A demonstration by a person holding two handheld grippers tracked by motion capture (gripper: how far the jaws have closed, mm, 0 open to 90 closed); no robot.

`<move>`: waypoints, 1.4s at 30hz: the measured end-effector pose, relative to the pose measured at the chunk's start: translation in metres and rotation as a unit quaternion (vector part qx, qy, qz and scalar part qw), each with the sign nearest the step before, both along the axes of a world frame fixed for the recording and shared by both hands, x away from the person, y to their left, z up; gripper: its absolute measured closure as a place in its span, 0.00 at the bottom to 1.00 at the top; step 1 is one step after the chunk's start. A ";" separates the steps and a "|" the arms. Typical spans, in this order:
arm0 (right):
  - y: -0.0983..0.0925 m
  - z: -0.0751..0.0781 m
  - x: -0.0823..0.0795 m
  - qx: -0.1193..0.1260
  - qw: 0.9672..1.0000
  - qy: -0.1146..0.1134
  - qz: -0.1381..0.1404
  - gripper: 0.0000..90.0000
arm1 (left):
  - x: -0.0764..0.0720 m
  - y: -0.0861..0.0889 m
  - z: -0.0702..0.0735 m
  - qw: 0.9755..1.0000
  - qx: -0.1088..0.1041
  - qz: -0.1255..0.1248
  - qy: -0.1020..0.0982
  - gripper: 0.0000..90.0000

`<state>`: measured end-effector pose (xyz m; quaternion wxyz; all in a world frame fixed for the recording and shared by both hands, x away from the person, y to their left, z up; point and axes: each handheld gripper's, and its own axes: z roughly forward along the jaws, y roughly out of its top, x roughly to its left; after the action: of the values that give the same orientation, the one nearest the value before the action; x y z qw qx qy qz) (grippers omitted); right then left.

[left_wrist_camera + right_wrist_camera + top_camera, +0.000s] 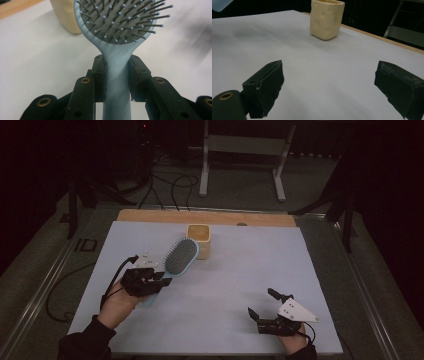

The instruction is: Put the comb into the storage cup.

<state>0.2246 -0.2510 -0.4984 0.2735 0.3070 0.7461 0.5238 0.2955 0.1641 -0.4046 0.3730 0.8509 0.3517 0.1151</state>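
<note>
light blue hairbrush is clamped at its neck by left gripper, centre-left of frame; right gripper is held wide open, empty. cream cup could be tipped if the bristle head is swung into its rim.

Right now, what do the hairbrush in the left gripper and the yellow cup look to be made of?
Hairbrush: smooth matte pale-blue plastic, by its moulded look; grey perforated pad, thin ball-tipped pins. Cup: cream, dimpled walls with a soft sheen, plastic or glazed ceramic; I can't tell which.

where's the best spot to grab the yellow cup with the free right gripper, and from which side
Take the cup across two opposite flat walls, about mid-height, coming in level from the right gripper's own side. It stands upright with squarish sides that suit flat pads, and the open jaws already face it. The hairbrush, held by the left gripper, crowds its other side.
</note>
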 end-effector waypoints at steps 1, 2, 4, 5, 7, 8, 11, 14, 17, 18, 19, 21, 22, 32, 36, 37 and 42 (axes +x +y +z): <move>0.000 0.000 0.000 0.001 1.000 -0.001 0.000 0.09 | 0.001 -0.001 0.001 1.000 -0.004 -0.002 -0.003 0.78; 0.000 0.001 0.000 0.001 1.000 -0.001 0.000 0.09 | 0.001 -0.002 0.002 1.000 -0.004 0.000 -0.008 0.78; -0.001 0.000 0.000 0.001 1.000 0.001 0.000 0.09 | 0.003 -0.004 0.004 1.000 -0.007 0.001 -0.014 0.78; -0.001 0.000 0.000 0.001 1.000 0.001 0.000 0.09 | 0.003 -0.005 0.005 1.000 -0.010 0.002 -0.015 0.78; 0.000 0.000 0.000 0.002 1.000 0.000 0.000 0.09 | 0.004 -0.007 0.007 1.000 -0.012 0.001 -0.021 0.78; 0.000 0.000 0.000 0.001 1.000 0.000 0.000 0.09 | 0.005 -0.007 0.008 1.000 -0.015 0.000 -0.021 0.78; -0.001 0.000 0.000 0.002 1.000 0.000 0.000 0.09 | 0.007 -0.010 0.011 0.999 -0.020 -0.002 -0.029 0.78; -0.001 0.000 0.000 0.001 1.000 0.001 0.001 0.09 | 0.009 -0.013 0.013 0.999 -0.030 -0.002 -0.036 0.78; 0.000 0.000 -0.001 0.002 1.000 0.001 0.001 0.09 | 0.011 -0.017 0.016 0.998 -0.038 -0.002 -0.044 0.78; 0.000 0.001 -0.001 0.002 1.000 0.000 0.000 0.09 | 0.011 -0.018 0.016 0.998 -0.039 0.000 -0.045 0.78; -0.001 0.000 0.000 0.002 1.000 0.000 0.001 0.09 | 0.012 -0.019 0.017 0.998 -0.041 -0.002 -0.046 0.78; -0.001 0.000 0.000 0.004 1.000 0.001 0.001 0.09 | 0.013 -0.020 0.019 0.998 -0.045 0.001 -0.049 0.78; -0.001 0.000 0.000 0.003 1.000 0.001 0.001 0.09 | 0.014 -0.021 0.020 0.998 -0.047 0.000 -0.050 0.78; 0.000 0.000 -0.001 0.003 1.000 0.002 0.002 0.09 | 0.022 -0.027 0.030 0.995 -0.068 0.004 -0.068 0.78; 0.000 0.000 0.000 0.003 1.000 0.002 0.002 0.09 | 0.027 -0.028 0.034 0.994 -0.077 0.005 -0.073 0.78; 0.000 0.000 0.000 0.002 1.000 0.002 0.002 0.09 | 0.028 -0.029 0.035 0.994 -0.079 0.008 -0.077 0.78; 0.000 0.001 0.000 0.003 1.000 0.001 0.002 0.09 | 0.033 -0.031 0.039 0.993 -0.084 0.007 -0.089 0.78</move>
<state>0.2241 -0.2513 -0.4978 0.2708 0.3069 0.7452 0.5264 0.3283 0.1330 -0.3660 0.4719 0.8004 0.3318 0.1627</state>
